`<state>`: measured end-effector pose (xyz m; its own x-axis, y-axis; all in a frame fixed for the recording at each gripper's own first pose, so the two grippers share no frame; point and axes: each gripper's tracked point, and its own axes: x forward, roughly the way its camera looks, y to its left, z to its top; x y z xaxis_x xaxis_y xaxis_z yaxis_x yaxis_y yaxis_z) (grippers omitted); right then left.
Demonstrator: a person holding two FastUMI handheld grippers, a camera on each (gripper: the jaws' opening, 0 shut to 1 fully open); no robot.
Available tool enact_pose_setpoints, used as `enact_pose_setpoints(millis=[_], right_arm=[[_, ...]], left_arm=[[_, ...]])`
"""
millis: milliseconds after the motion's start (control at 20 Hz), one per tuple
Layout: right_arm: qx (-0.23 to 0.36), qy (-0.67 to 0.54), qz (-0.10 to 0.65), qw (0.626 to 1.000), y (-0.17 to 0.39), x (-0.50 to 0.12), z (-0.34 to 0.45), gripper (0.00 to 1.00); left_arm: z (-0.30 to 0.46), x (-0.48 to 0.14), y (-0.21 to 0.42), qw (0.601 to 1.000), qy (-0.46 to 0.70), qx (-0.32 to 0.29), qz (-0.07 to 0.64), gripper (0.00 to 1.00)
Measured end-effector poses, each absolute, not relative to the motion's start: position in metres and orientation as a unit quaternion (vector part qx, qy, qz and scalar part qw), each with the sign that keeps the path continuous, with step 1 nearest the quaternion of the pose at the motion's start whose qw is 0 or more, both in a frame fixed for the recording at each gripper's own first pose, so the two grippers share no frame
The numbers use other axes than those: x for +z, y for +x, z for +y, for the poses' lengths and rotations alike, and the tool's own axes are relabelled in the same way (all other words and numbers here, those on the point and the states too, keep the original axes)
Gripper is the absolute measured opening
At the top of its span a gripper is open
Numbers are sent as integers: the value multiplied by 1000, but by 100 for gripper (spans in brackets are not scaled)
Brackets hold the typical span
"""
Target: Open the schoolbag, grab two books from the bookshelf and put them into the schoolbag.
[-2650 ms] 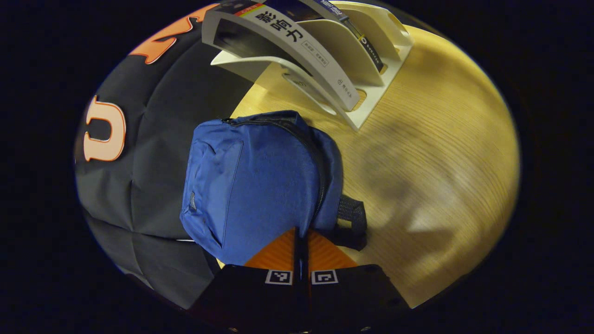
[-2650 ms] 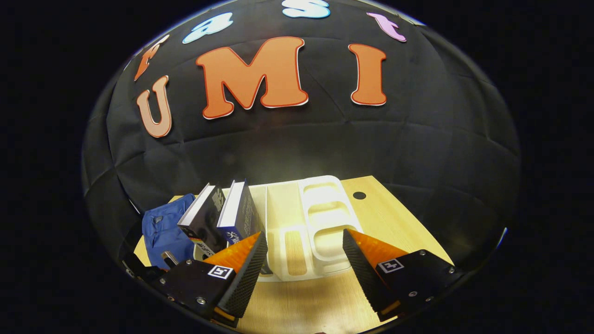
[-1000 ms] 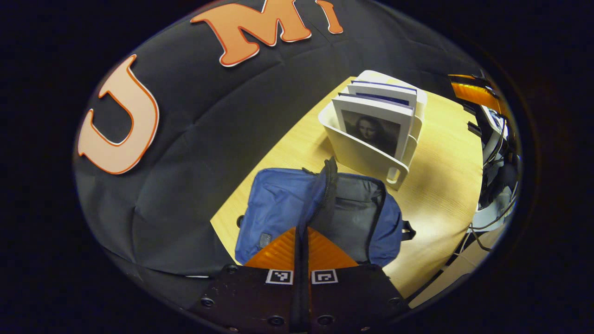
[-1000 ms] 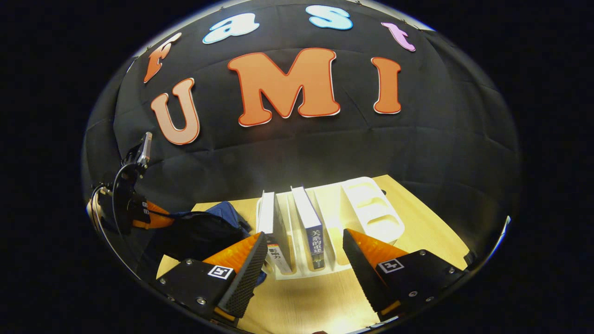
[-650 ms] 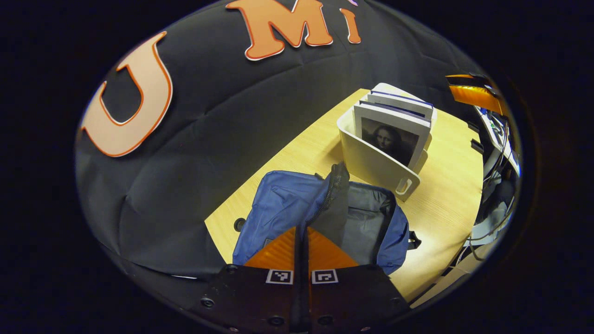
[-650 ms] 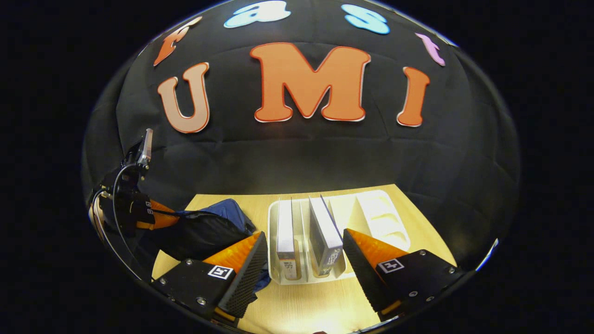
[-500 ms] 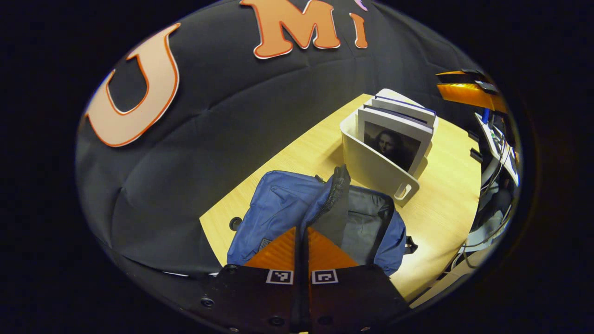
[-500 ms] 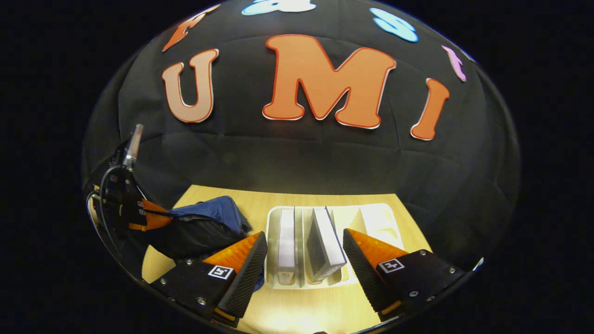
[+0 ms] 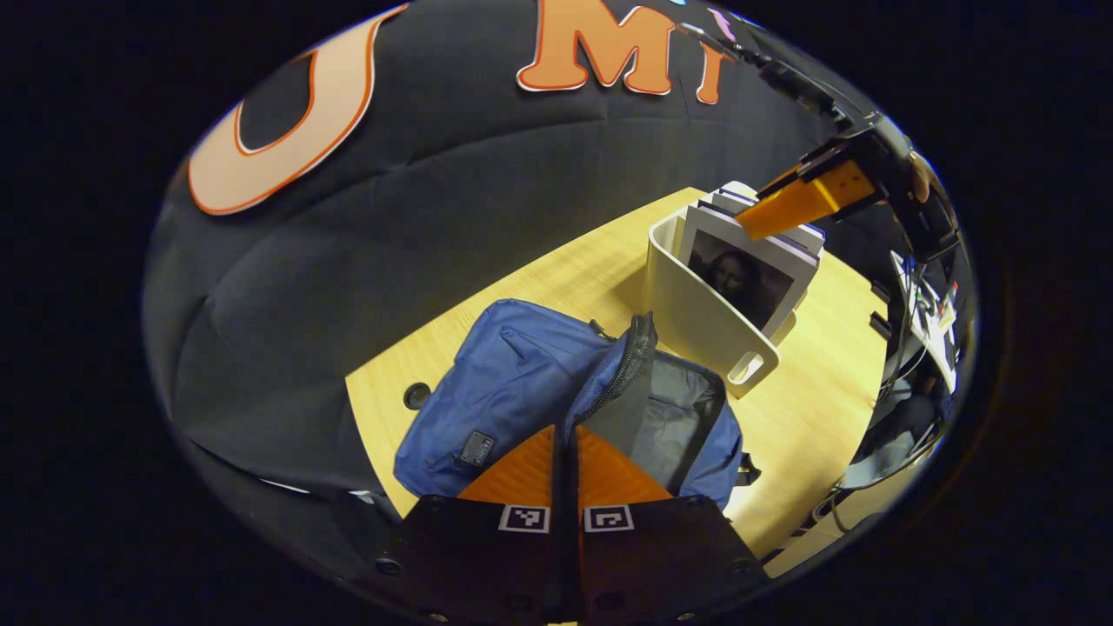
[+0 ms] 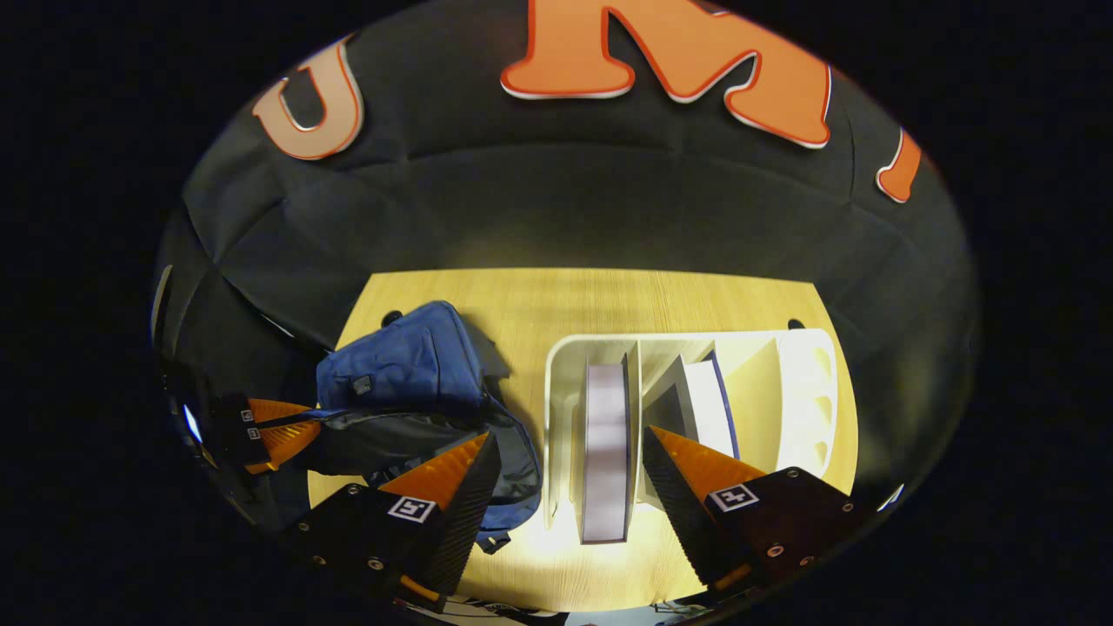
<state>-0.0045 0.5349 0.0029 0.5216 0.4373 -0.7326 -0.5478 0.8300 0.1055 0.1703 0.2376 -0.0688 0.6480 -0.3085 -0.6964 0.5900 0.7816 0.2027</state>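
A light wooden bench (image 10: 556, 300) fronts black cloth. The blue fabric schoolbag (image 9: 513, 382) lies mid-frame, its flap pinched by the clenched left tongs (image 9: 565, 474). Right tongs (image 10: 569, 465) hang released over the white plastic bookshelf (image 10: 804, 391) with two books (image 10: 604, 452).

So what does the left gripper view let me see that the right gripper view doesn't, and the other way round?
Left gripper view: a look into the schoolbag and its grey lining, with the left tool shut on its flap, plus the picture cover of the front book. Right gripper view: the bookshelf from above with its empty slots, the second book leaning, and the right tool open over the front book. Both: schoolbag, bookshelf and books on the wooden table.
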Motion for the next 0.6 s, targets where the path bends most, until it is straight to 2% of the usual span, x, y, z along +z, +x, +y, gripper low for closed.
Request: enact_pose_setpoints(millis=[250,300,550,600], right_arm=[[266,-80,433,858,4,-18,534,97],[266,-83,440,854,2,-23,536,88],[256,-125,454,844,3,-47,534,75],[251,-130,452,846,4,-49,531,69]], left_arm=[[240,-76,171,882,202,-259,338,0],[241,-77,172,882,203,-258,339,0],[243,-75,180,884,211,-248,335,0],[241,-75,181,884,210,-247,336,0]])
